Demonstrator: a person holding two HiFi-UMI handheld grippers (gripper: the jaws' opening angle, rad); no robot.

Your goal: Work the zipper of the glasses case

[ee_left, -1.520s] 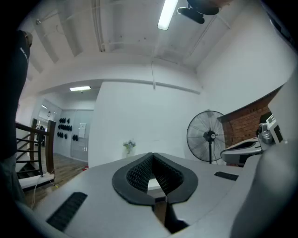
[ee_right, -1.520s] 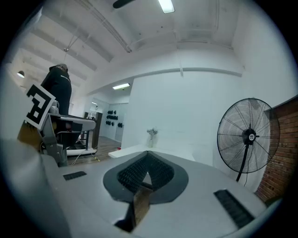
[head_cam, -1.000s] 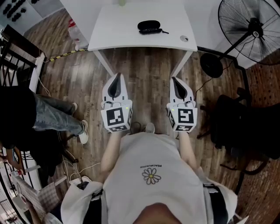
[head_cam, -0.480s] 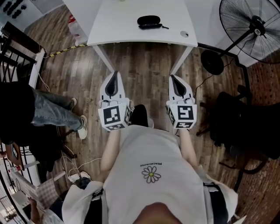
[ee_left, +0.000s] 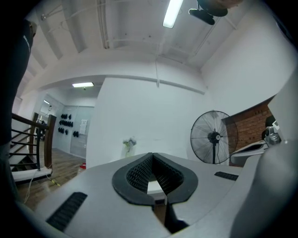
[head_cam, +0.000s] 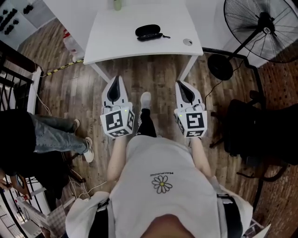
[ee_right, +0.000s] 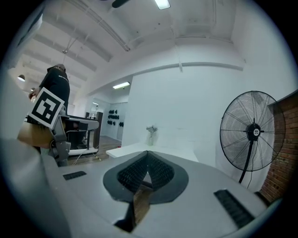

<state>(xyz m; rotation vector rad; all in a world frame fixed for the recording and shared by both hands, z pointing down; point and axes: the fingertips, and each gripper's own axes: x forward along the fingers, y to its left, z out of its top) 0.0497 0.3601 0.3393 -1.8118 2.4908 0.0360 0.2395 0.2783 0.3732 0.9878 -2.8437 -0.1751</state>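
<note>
A black glasses case (head_cam: 148, 32) lies on the white table (head_cam: 116, 42) at the top of the head view, its zipper pull sticking out to the right. My left gripper (head_cam: 117, 79) and right gripper (head_cam: 179, 84) hang side by side over the wooden floor, well short of the table's front edge. Both point level toward the table. Their jaws meet at the tips with nothing between them. In the left gripper view the left gripper (ee_left: 152, 154) is shut and empty; in the right gripper view the right gripper (ee_right: 147, 152) is likewise shut and empty.
A standing fan (head_cam: 260, 28) is at the right of the table, a black chair (head_cam: 260, 135) further right. Another person in jeans (head_cam: 51, 135) stands at the left by a railing (head_cam: 14, 83). A small vase (head_cam: 117, 4) sits at the table's back edge.
Both grippers have moved forward toward the table, still shut. The table and case sit a little further left in the view. My foot has stepped forward between the grippers.
</note>
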